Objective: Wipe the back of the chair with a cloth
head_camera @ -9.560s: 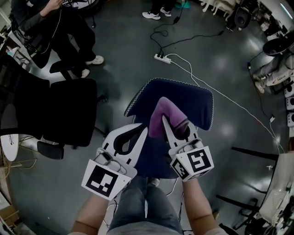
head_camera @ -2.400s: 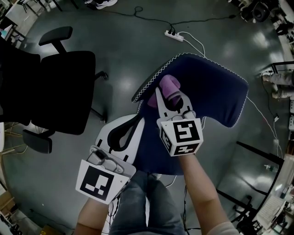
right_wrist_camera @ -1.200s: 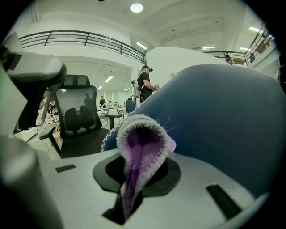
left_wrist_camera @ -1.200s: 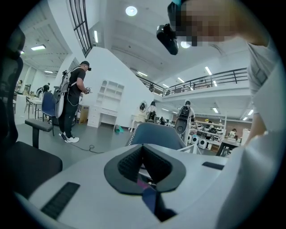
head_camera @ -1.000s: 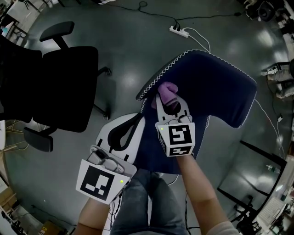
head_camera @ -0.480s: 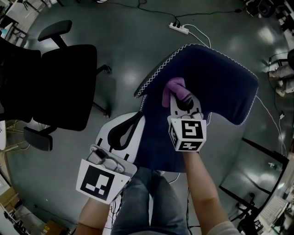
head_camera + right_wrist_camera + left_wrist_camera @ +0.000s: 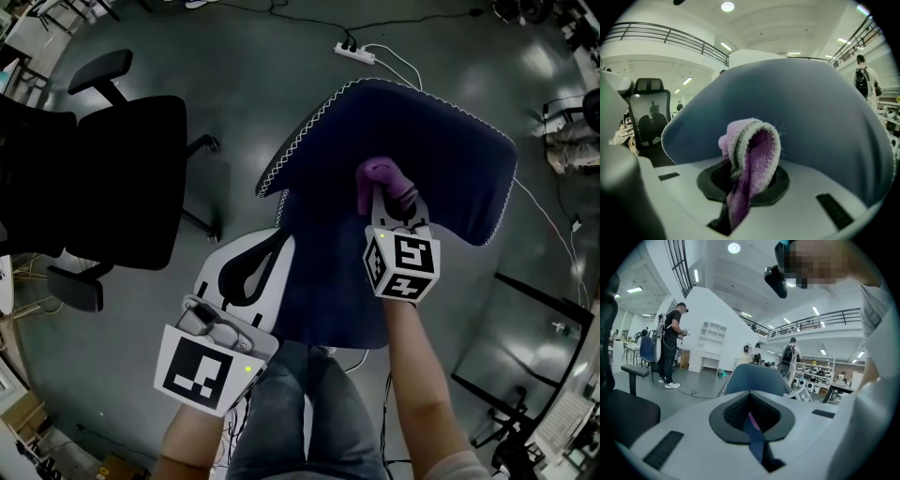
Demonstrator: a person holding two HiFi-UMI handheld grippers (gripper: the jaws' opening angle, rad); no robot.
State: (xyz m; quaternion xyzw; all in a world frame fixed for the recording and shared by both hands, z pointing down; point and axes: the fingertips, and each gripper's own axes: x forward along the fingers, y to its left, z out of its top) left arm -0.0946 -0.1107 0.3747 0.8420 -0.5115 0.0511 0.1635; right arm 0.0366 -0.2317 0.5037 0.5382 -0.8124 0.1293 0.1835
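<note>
The navy chair back [image 7: 441, 150] with white edge stitching fills the middle of the head view. My right gripper [image 7: 388, 194] is shut on a folded purple cloth [image 7: 382, 174], and the cloth lies against the chair's fabric near its upper middle. In the right gripper view the cloth [image 7: 752, 157] bulges from between the jaws, with the chair back [image 7: 815, 112] right behind it. My left gripper [image 7: 281, 242] hangs shut beside the chair's lower left edge and holds nothing. Through its narrow slit I glimpse only blue chair [image 7: 754, 380].
A black office chair [image 7: 122, 178] stands to the left. A white power strip [image 7: 354, 51] and its cables lie on the grey floor beyond the chair. Dark metal frame legs [image 7: 539, 300] show at right. A person [image 7: 670, 348] stands far off in the left gripper view.
My right gripper has slid the purple cloth rightward across the chair back, from near its left edge toward the middle. The left gripper has stayed put.
</note>
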